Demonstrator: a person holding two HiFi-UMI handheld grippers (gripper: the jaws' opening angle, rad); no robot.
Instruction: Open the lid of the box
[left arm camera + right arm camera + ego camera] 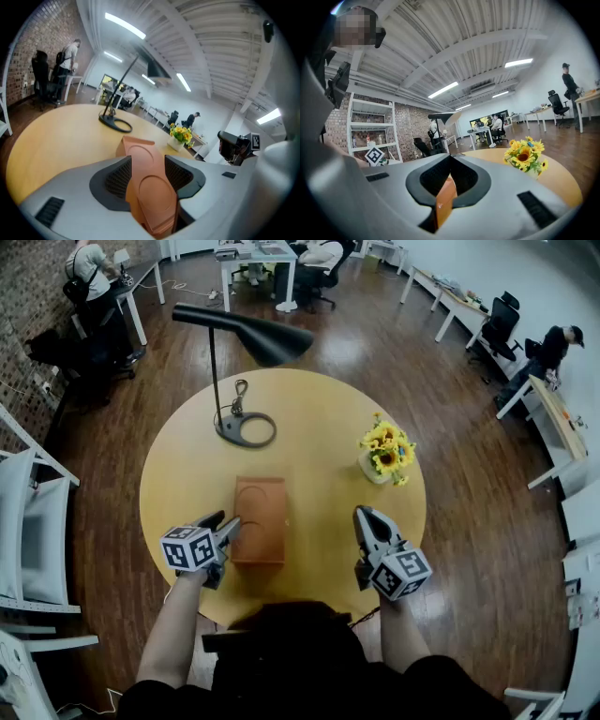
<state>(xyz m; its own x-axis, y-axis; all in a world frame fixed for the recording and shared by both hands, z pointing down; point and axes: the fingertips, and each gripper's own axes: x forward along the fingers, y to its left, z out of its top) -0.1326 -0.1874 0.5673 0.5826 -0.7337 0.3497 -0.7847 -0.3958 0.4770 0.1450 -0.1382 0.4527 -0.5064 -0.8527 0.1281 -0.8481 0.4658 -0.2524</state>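
An orange-brown box (260, 518) lies lid down in the middle of the round yellow table (319, 404). My left gripper (223, 527) stands at the box's near left corner, jaws spread wide, the inner fingertip against the box's left edge. In the left gripper view, orange-brown surfaces fill the gap between the jaws (147, 176), and the box's (136, 142) far end shows beyond them. My right gripper (367, 517) hovers to the right of the box, apart from it and shut. Only a thin orange strip shows in its closed gap (449, 182).
A black desk lamp (246, 427) stands behind the box, its shade over the table's far edge. A small pot of sunflowers (386, 454) sits at the right. White chairs stand at the left, and desks with people are further back.
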